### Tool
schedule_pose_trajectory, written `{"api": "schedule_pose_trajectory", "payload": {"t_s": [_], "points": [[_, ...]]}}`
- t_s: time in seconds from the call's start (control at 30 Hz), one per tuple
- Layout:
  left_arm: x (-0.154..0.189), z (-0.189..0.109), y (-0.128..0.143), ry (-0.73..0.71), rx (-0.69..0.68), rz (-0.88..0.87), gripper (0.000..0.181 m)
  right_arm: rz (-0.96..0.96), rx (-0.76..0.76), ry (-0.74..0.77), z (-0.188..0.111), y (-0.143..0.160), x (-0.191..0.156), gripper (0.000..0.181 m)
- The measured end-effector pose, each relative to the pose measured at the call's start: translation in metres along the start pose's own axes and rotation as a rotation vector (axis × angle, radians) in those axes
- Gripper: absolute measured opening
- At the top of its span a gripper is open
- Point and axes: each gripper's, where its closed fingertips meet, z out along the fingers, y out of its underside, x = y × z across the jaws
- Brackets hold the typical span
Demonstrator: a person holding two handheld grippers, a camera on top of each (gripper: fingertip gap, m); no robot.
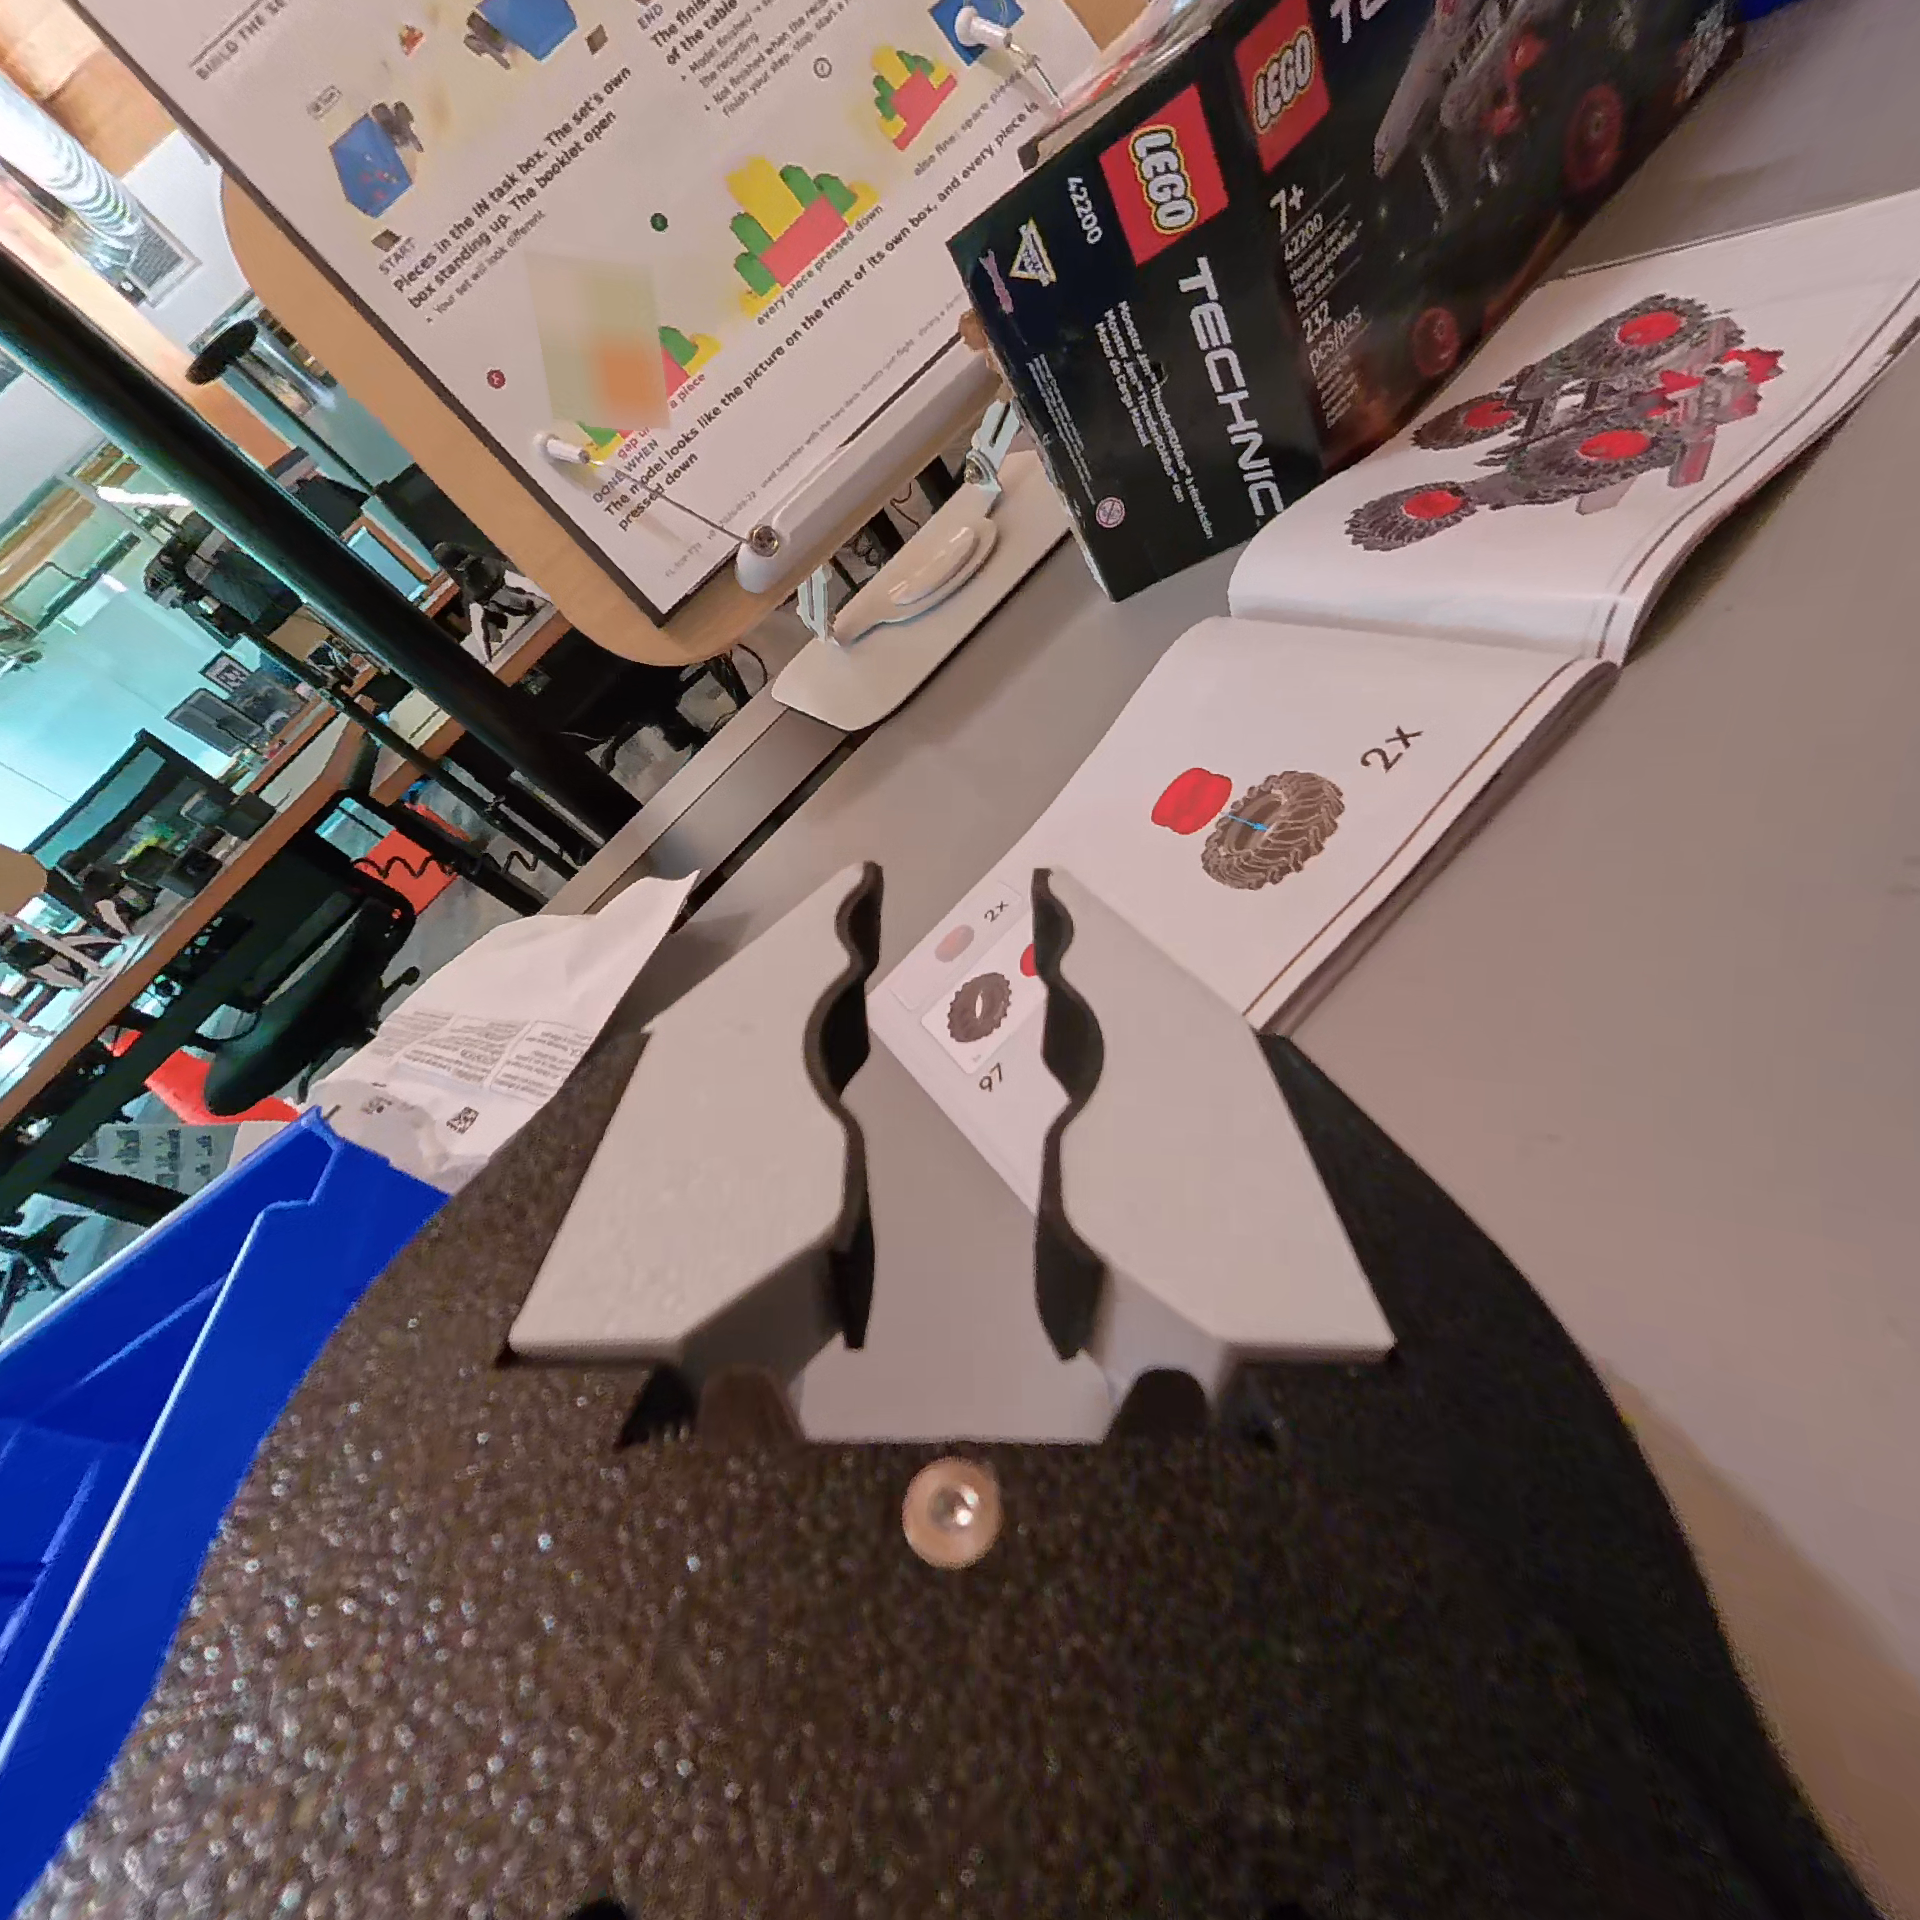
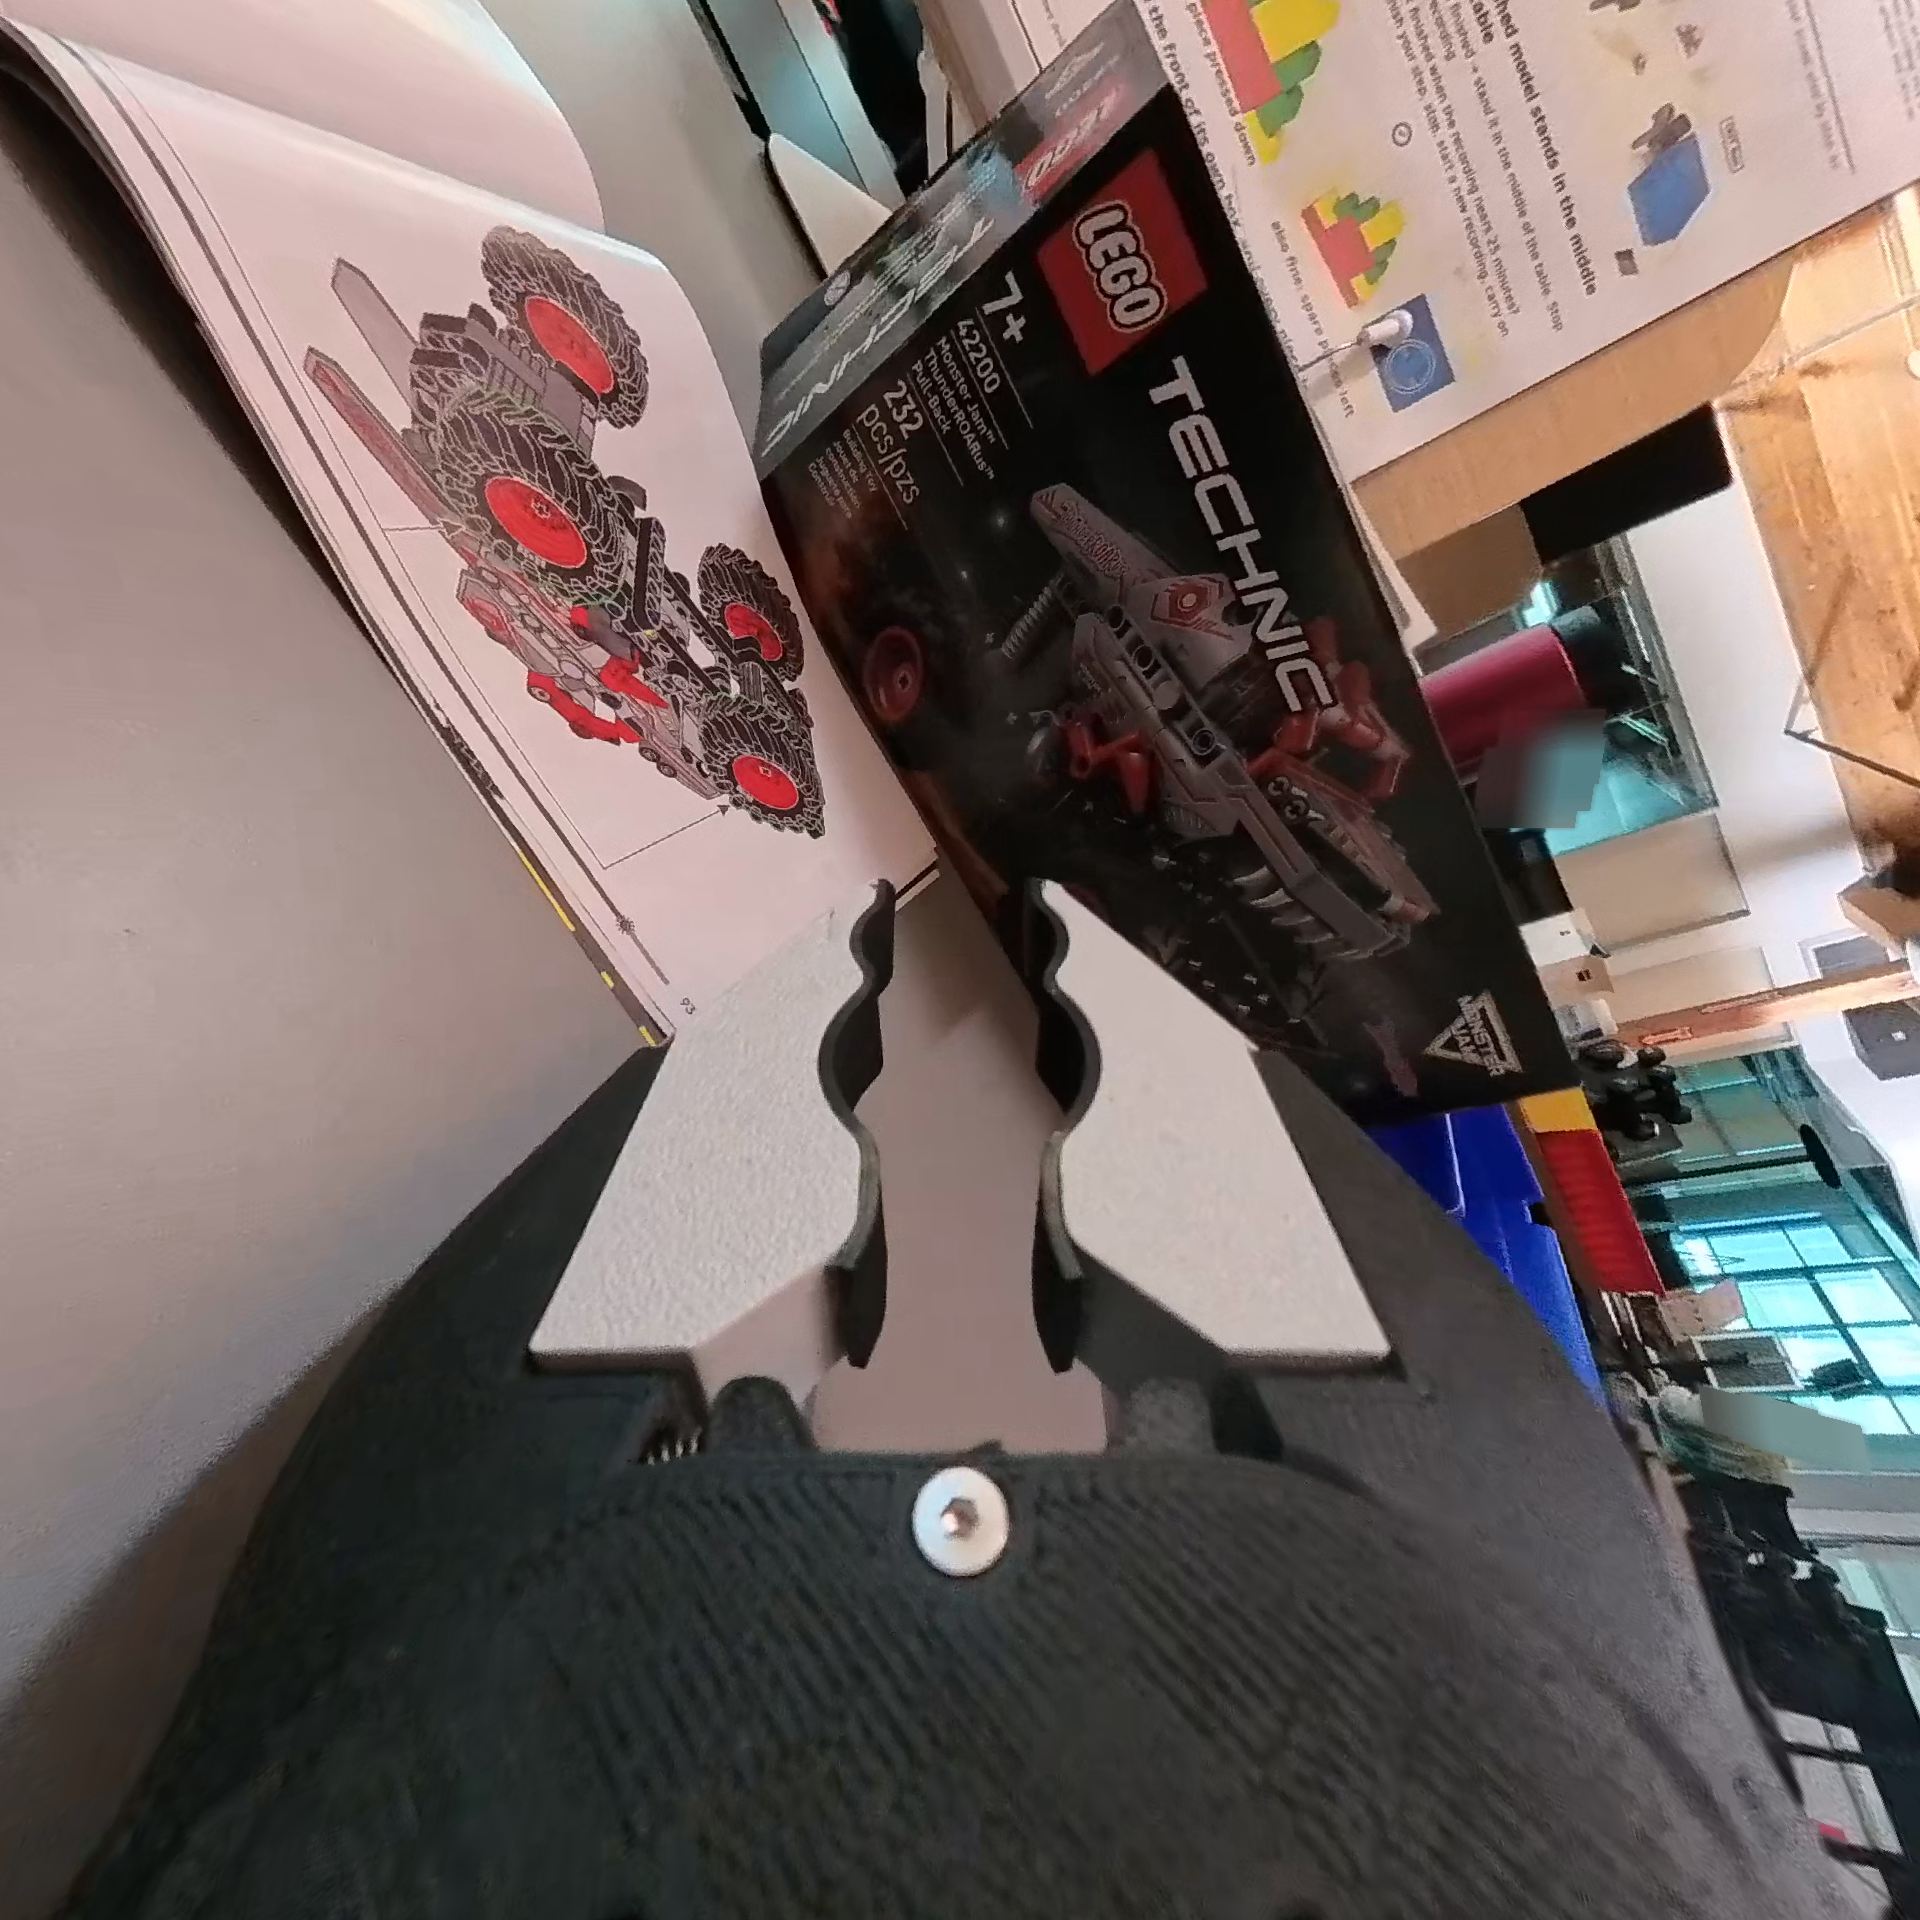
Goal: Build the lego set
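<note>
Two empty claws, left [image 1: 956,894] and right [image 2: 956,899], both spread, aimed toward the upright set box [image 2: 1122,582] beside the open booklet [image 1: 1455,727]

A grey table [image 1: 1621,1195] fills the right side; an open instruction booklet [image 1: 1455,665] lies at centre right; the set's box [image 1: 1299,312] stands at upper right; a blue bin [image 1: 156,1351] sits at lower left.

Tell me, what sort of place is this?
Probably a lab or workshop set up for recording: a grey table with a set's box, an instruction board on a stand, and workbenches behind.
</note>
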Motion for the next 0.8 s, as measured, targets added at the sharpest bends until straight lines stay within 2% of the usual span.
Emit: {"api": "schedule_pose_trajectory", "payload": {"t_s": [0.8], "points": [[0.0045, 0.0001, -0.0015, 0.005, -0.005, 0.063, 0.026, -0.003, -0.01, -0.036, 0.0038, 0.0042, -0.0082, 0.023]]}}
